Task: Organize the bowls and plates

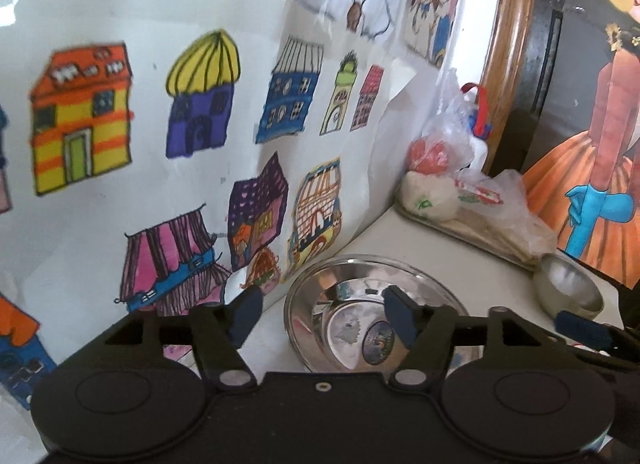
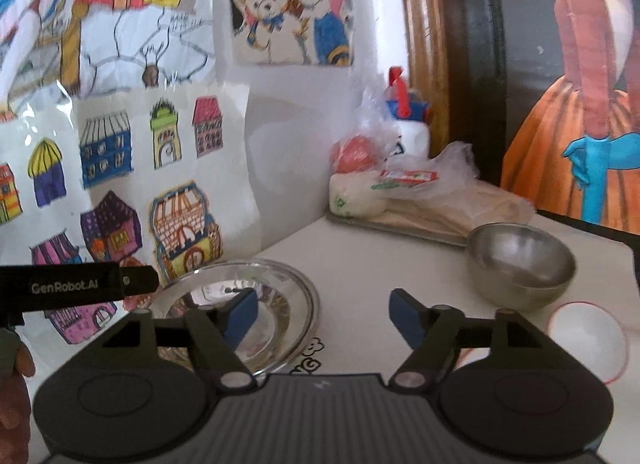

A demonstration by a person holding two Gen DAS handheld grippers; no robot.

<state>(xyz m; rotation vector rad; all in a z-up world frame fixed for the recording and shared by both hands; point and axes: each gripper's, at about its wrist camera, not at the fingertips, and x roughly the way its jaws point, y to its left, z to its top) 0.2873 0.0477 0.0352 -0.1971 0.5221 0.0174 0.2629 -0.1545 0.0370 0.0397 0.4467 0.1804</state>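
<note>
Left gripper [image 1: 322,314] spread wide, holding nothing, poised just above the shiny steel plate [image 1: 340,276], right gripper [image 2: 323,318] equally wide beside it

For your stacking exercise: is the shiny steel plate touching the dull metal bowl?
Apart. The right wrist view shows the steel plate and the metal bowl separated by a wide stretch of bare white table.

Two low wrist cameras face a table corner. The left view sits close to the shiny metal plate [image 1: 352,304] at six o'clock. The right view, slightly farther back, shares it [image 2: 280,296] at seven o'clock.
</note>
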